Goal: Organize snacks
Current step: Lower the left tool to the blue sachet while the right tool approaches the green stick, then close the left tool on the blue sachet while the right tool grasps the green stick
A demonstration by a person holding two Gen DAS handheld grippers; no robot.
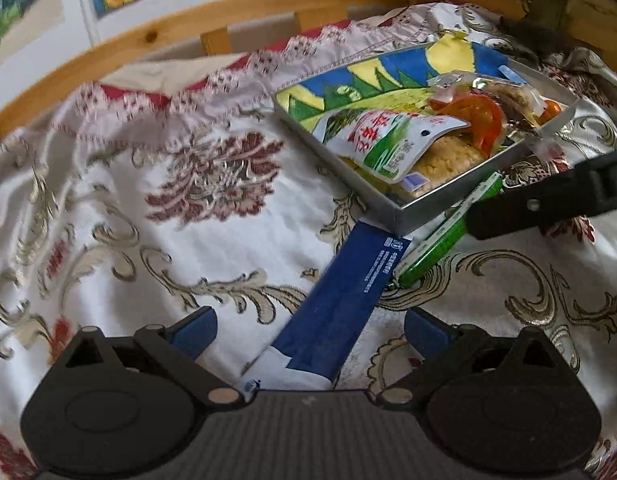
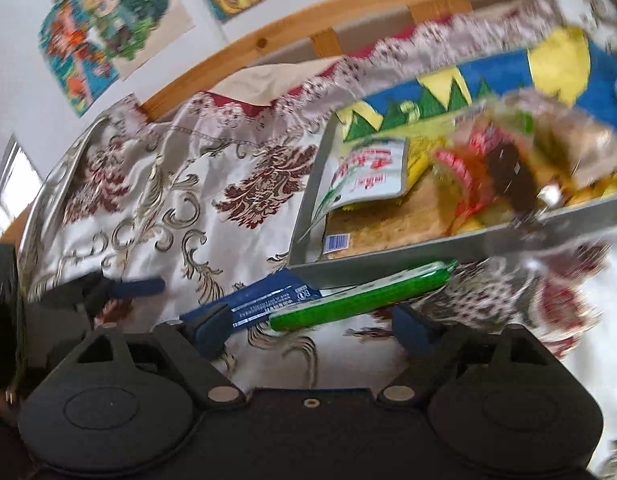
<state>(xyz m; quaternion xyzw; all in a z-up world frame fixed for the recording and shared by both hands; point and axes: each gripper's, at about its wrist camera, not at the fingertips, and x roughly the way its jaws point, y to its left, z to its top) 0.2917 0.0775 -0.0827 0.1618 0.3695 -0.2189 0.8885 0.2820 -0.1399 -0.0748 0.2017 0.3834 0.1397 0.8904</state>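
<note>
A grey tray point(image 1: 404, 212) with a painted bottom holds several snack packets, among them a white and green pouch point(image 1: 382, 140) and a biscuit pack point(image 1: 444, 164). A long blue packet point(image 1: 340, 300) lies on the cloth between the open fingers of my left gripper point(image 1: 310, 330), its far end against the tray corner. A green stick packet point(image 1: 436, 240) lies beside it along the tray wall. In the right wrist view the green packet point(image 2: 360, 296) and blue packet point(image 2: 268, 300) lie between the open fingers of my right gripper point(image 2: 308, 330); the tray point(image 2: 428, 252) is just beyond.
A white floral tablecloth point(image 1: 168, 220) covers the surface, bunched at the back. A wooden rail point(image 1: 188, 24) and a wall with drawings point(image 2: 100, 28) stand behind. The right gripper's arm point(image 1: 548, 204) reaches in from the right beside the tray. The left gripper's finger point(image 2: 136, 286) shows at left.
</note>
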